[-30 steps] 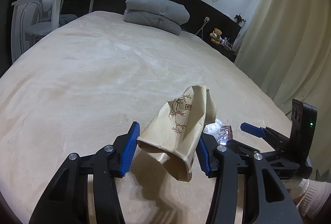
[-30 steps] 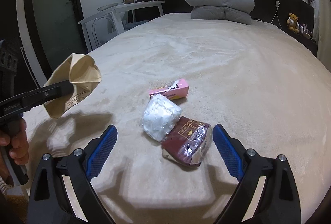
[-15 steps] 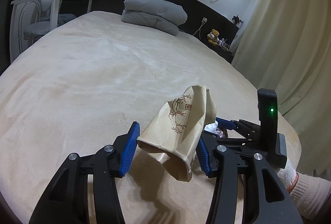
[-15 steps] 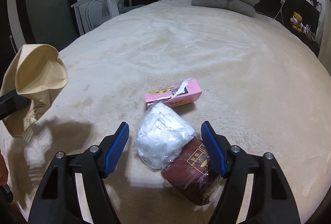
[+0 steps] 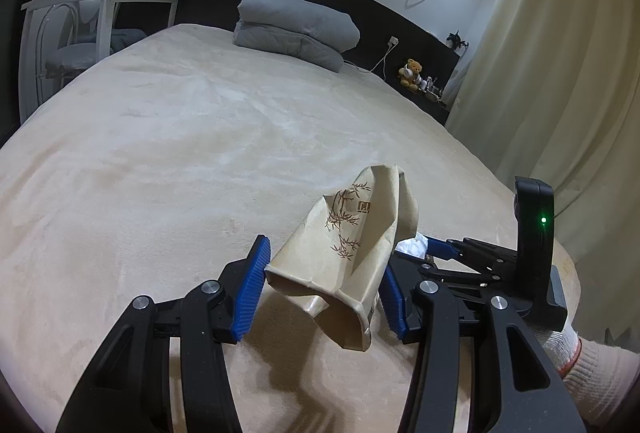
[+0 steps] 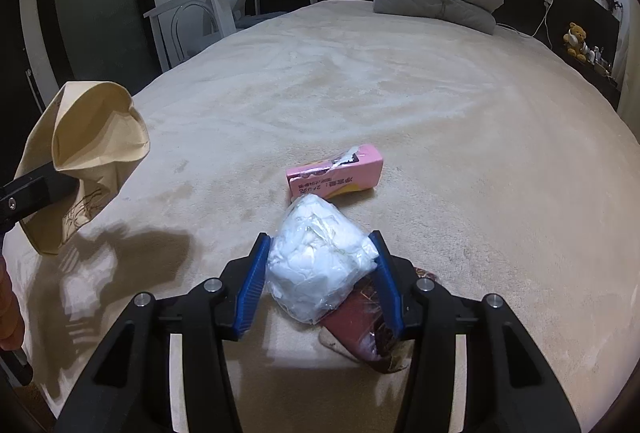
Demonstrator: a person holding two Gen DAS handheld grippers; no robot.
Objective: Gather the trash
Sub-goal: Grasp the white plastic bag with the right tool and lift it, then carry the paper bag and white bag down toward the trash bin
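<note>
The left gripper (image 5: 322, 283) grips a tan paper bag (image 5: 344, 261), held above the near edge of the bed (image 5: 180, 161). The right gripper (image 6: 320, 283) has its blue fingers (image 6: 253, 283) pressed against both sides of a white plastic bundle (image 6: 318, 267), which lies on a dark red wrapper (image 6: 366, 333). A pink carton (image 6: 336, 175) lies just beyond them.
</note>
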